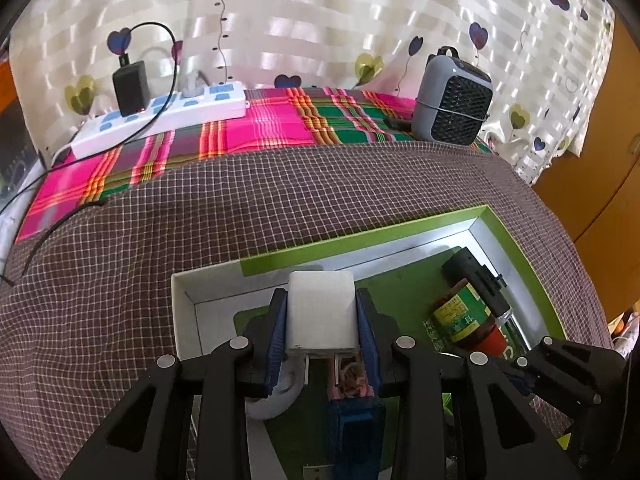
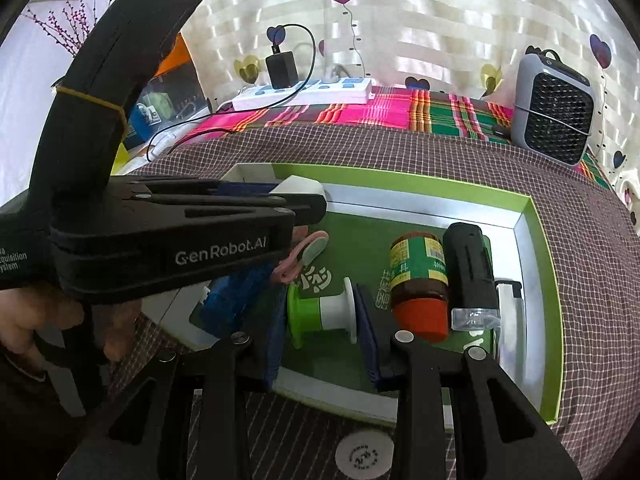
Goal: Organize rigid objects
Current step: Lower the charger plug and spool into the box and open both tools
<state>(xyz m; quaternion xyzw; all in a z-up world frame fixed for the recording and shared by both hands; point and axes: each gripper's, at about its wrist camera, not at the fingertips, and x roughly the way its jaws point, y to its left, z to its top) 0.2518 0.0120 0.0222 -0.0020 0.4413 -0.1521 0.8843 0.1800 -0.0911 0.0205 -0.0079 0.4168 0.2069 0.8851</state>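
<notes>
Gripping with the left tool (image 1: 322,298): jaws partly apart, blue pads (image 1: 276,332) pressed on both flat sides of a white charger block (image 1: 320,320), prongs turned back toward the camera. Held above the 9 o'clock end of the green-rimmed box (image 1: 360,240); probably clear of the floor, though hard to confirm. Best done by lowering straight down into that end. Avoid drifting toward 3 o'clock, home of the amber jar (image 1: 460,316) and the black cylinder (image 1: 476,280), lying side by side. Mind the pink-edged item (image 1: 352,376) and the white loop (image 1: 280,392) directly beneath at 6 o'clock: set down beside them, not on top. Ease the pads apart only once resting flat, then lift straight out.

Next, to 3 o'clock, the right tool (image 2: 323,320): jaws fairly narrow, clamped on the two end flanges of a green-and-white spool (image 2: 336,308), axis lying crosswise between the pads. Positioned over the box near its 6 o'clock wall, just to 9 o'clock of the red-lidded jar. Touching the box floor or not: cannot tell. Better placed on an end flange than on its side, to prevent rolling into the jar. Leave a small gap at 3 o'clock, and stay out of the other tool's way at 10 o'clock.
</notes>
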